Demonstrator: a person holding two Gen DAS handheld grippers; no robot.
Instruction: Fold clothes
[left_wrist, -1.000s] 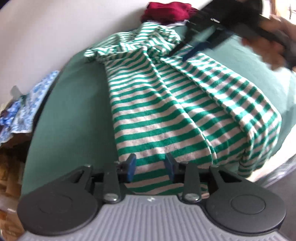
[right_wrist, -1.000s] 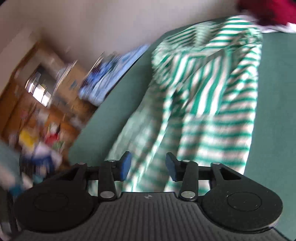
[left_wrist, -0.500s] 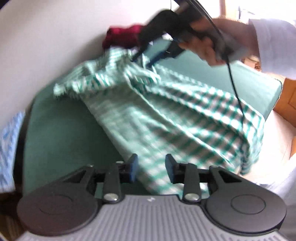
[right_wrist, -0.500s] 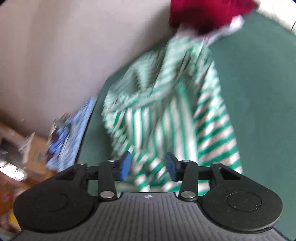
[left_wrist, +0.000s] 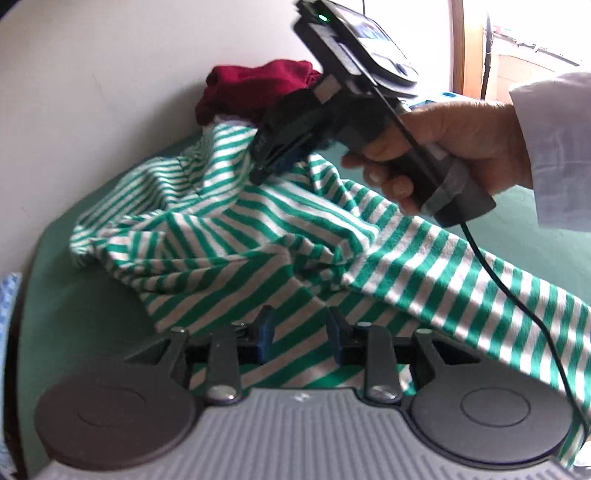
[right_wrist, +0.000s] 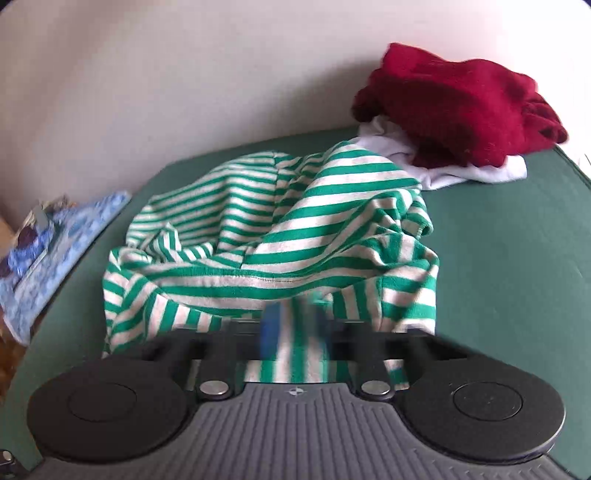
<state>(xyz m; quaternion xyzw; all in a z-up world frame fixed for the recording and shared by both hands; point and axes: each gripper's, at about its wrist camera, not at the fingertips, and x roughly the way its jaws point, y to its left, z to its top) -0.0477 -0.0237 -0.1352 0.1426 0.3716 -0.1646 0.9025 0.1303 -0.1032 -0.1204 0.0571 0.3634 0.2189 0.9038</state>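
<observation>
STEP: gather striped shirt (left_wrist: 258, 236), lying crumpled mid-frame on green surface (right_wrist: 517, 258) | right hand-held gripper (left_wrist: 271, 162): clenched on shirt fabric | left hand-held gripper (left_wrist: 297, 338): closing, fabric between jaws, grip unconfirmed | NEXT (judged): secure left grip, spread flat.

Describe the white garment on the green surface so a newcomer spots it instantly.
Start at the green surface against the pale wall, then look to its far end where a dark red knit pile sits. The white garment lies flattened under that pile, peeking out beside the striped shirt. It is the only plain, unpatterned white cloth there.
</observation>
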